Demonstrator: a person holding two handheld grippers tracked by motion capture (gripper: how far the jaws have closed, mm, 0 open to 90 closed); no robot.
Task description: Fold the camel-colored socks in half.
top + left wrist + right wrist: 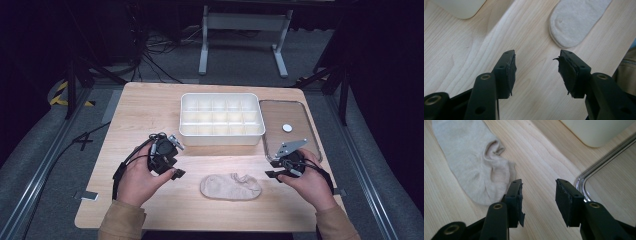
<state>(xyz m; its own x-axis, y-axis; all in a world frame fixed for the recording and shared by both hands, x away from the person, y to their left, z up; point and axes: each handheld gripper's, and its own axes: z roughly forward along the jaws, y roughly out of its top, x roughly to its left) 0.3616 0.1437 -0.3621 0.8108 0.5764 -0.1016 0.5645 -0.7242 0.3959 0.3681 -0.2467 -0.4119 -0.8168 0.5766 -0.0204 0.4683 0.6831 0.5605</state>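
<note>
Sock (pixel 231 186): I see a beige ankle sock lying flat on the table (pixel 145 107), at the near edge; it is my landmark for all places here; its opening end points to my right side, its toe end to my left.

Left gripper (pixel 176 173): I hold it just to the left of the sock, near the toe end but apart from it; in the left gripper view (pixel 537 71) the jaws stand open with only bare wood between them; the toe of the sock (pixel 576 21) lies ahead of the pads, not touched.

Right gripper (pixel 273 173): I hold it just to the right of the sock, near the opening end; in the right gripper view (pixel 538 200) the jaws are parted with only bare wood in the gap; the sock (pixel 471 162) lies beside the left jaw; I cannot tell if that jaw touches the cloth.

Box (pixel 221 119): a white box with many small compartments stands behind the sock, toward the far side of the table.

Lid (pixel 289 127): a clear lid lies flat behind and to the right of the sock, just beside the box.

Hands: my left hand (pixel 140 181) and right hand (pixel 311 184) are on both sides of the sock.
</note>
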